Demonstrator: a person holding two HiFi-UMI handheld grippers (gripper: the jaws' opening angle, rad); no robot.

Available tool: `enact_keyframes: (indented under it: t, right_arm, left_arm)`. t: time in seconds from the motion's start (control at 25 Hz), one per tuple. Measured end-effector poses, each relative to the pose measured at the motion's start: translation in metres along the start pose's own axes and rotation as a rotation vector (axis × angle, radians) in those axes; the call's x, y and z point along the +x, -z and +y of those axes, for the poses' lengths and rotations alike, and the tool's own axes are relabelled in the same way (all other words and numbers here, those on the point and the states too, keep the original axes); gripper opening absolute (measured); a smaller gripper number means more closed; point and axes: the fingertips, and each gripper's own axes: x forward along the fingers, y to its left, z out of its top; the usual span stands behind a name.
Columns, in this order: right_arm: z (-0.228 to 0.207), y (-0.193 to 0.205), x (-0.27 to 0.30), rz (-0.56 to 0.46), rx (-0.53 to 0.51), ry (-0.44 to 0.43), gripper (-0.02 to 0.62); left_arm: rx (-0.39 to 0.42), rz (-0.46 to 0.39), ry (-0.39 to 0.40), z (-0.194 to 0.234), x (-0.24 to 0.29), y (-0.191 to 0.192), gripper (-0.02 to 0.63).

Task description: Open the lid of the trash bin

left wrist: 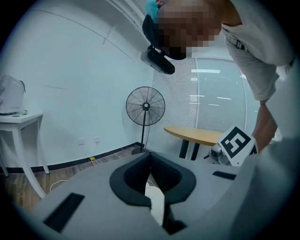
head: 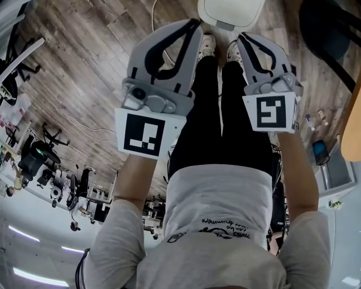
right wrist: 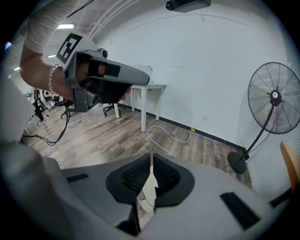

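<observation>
Closest to me, the left tongs (left wrist: 148,153) are pressed together with nothing between them. The right tongs (right wrist: 151,154) are pressed together too, and empty. I see both held low in front of the person's legs. Past their tips the person's shoes (head: 207,46) stand on the wooden floor (head: 84,62). Just beyond the shoes sits the white trash bin (head: 231,11). Its lid looks down, I think, though only its near part shows. Neither pair of tongs touches it.
</observation>
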Motion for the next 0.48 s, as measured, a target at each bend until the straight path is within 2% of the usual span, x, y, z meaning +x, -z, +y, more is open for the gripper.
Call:
enact_keyframes:
  t: [0.48]
  right_arm:
    - [0.032, 0.087, 0.076, 0.143, -0.114, -0.076, 0.035]
  left_arm:
    - [-0.008, 0.028, 0.018, -0.007, 0.014, 0.053, 0.015]
